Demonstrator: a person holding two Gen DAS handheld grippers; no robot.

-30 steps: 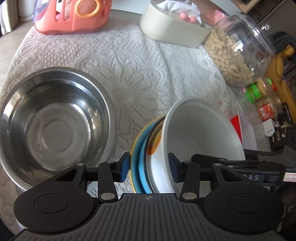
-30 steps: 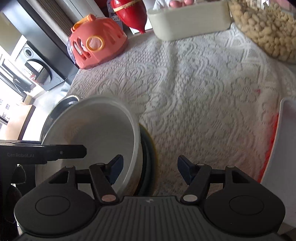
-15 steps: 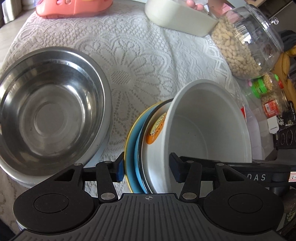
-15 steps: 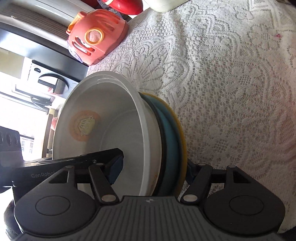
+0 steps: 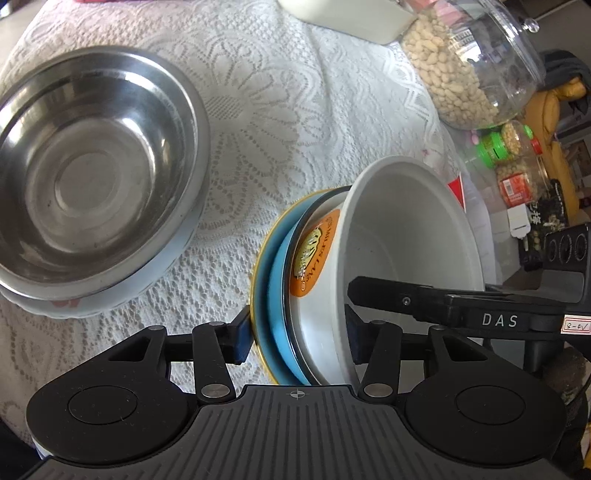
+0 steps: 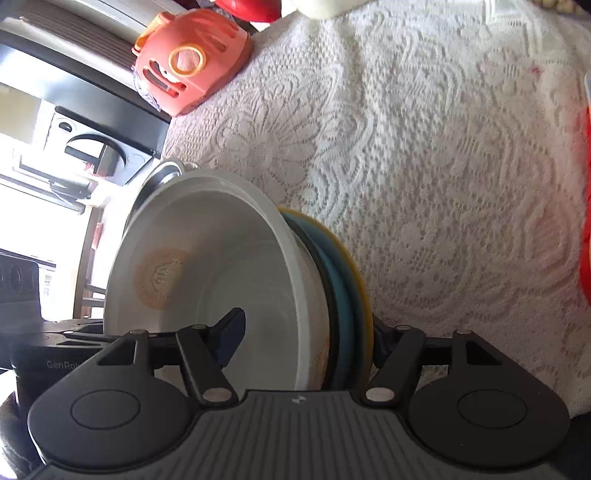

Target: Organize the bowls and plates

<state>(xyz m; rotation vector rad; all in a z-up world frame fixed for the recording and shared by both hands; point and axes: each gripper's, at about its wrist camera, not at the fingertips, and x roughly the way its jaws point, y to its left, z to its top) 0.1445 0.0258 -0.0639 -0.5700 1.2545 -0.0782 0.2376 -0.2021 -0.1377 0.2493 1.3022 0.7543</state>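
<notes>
A stack of a white bowl [image 5: 410,236] with an orange label, a blue plate [image 5: 277,295] and a yellow plate [image 5: 258,273] is held tilted on edge above the lace cloth. My left gripper [image 5: 297,334] is shut on the stack, one finger behind the yellow plate, one inside the bowl. My right gripper [image 6: 306,332] grips the same stack from the other side: white bowl [image 6: 221,266], blue plate [image 6: 341,280], yellow plate [image 6: 360,273]. A large steel bowl [image 5: 92,173] sits to the left on the table.
A jar of peanuts [image 5: 469,62], smaller jars [image 5: 513,162] and a cream dish [image 5: 343,14] stand at the back right. An orange plastic container [image 6: 188,59] is at the far left edge. A red-edged white tray [image 6: 585,206] lies to the right. Lace tablecloth [image 6: 443,166] covers the table.
Both grippers closed on the stack of bowl and plates, and lifted and tilted it further on edge. The steel bowl stayed put.
</notes>
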